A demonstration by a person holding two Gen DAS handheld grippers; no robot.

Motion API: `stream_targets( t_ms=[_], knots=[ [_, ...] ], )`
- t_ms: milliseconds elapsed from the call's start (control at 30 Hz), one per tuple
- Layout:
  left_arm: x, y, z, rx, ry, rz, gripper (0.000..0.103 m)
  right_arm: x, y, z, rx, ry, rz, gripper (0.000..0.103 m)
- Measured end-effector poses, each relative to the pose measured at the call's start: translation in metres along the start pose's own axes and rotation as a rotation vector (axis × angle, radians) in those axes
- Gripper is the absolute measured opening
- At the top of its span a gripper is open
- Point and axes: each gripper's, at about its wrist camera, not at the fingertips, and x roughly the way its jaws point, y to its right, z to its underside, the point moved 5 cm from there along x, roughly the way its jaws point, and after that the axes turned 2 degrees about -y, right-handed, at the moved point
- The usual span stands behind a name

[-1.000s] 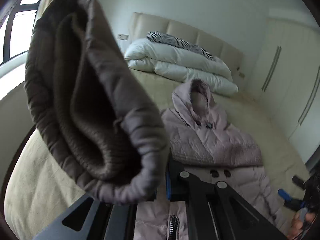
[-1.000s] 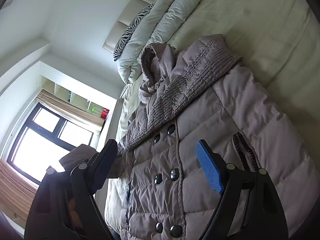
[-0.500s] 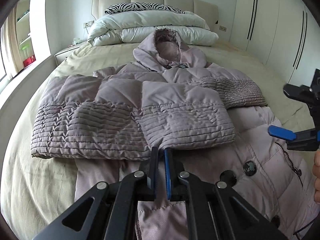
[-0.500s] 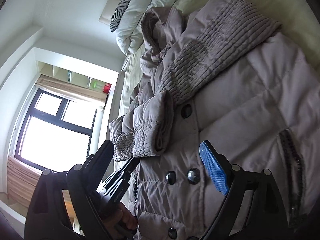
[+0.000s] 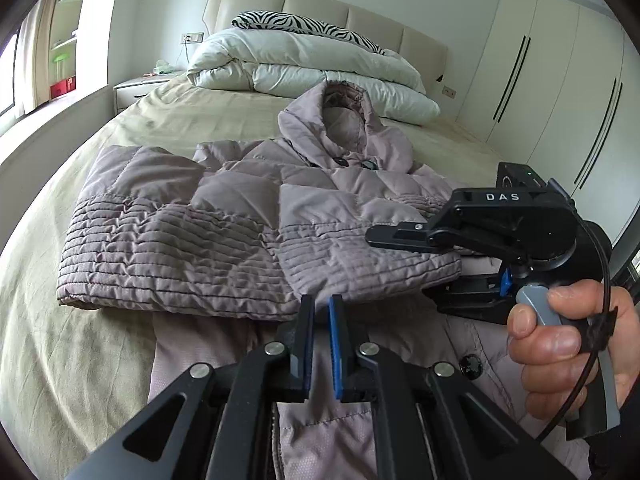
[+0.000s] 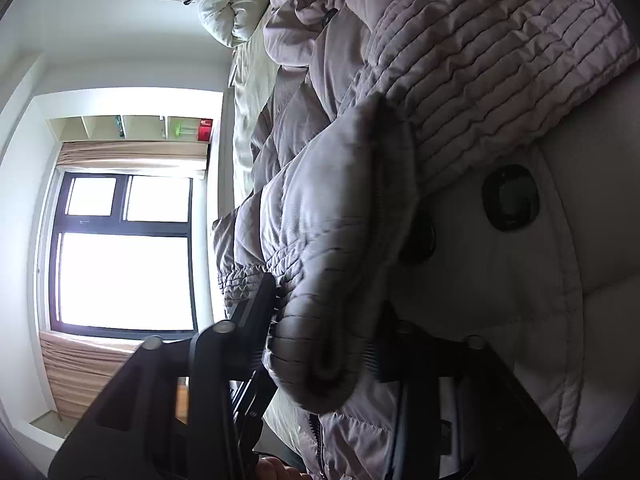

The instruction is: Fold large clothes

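A mauve quilted hooded coat (image 5: 256, 208) lies on the bed, front up, with both sleeves folded across its chest. My left gripper (image 5: 320, 312) hovers just in front of the left sleeve's cuff edge, jaws nearly together with nothing between them. My right gripper (image 5: 404, 264) reaches in from the right, one finger above and one below the cuff end (image 5: 432, 268) of the folded sleeve. In the right wrist view the padded cuff (image 6: 332, 280) fills the space between my right gripper's (image 6: 328, 308) fingers, which press on it. Dark buttons (image 6: 510, 198) show on the coat front.
The bed (image 5: 60, 360) has a beige sheet. A folded white duvet (image 5: 304, 64) and a zebra pillow (image 5: 296, 24) lie at the headboard. A nightstand (image 5: 140, 88) stands to the left, white wardrobes (image 5: 560, 80) to the right, and a window (image 6: 120, 252) beside the bed.
My left gripper laid the sleeve across the coat and let it go, then drew back. My right gripper moved in from the right and closed on the sleeve's cuff end.
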Motion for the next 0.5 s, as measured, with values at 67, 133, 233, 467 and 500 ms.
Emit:
stream_targets(
  t_ms=[67, 133, 233, 467, 500],
  knots=[
    [-0.006, -0.009, 0.001, -0.036, 0.016, 0.003, 0.021, -0.008, -0.004, -0.009, -0.019, 0.019, 0.004, 0.022],
    [-0.016, -0.020, 0.001, -0.086, 0.041, 0.016, 0.044, -0.022, -0.014, -0.018, -0.064, 0.053, 0.017, 0.020],
    [-0.033, -0.035, 0.003, -0.140, 0.103, 0.008, 0.065, -0.053, -0.042, -0.033, -0.129, 0.098, 0.021, 0.020],
    [-0.016, -0.067, -0.003, -0.207, 0.081, -0.080, 0.075, -0.116, -0.154, -0.047, -0.301, 0.181, -0.096, 0.019],
    [-0.013, -0.072, -0.008, -0.220, 0.086, -0.102, 0.075, -0.124, -0.171, -0.048, -0.332, 0.191, -0.110, 0.019]
  ],
)
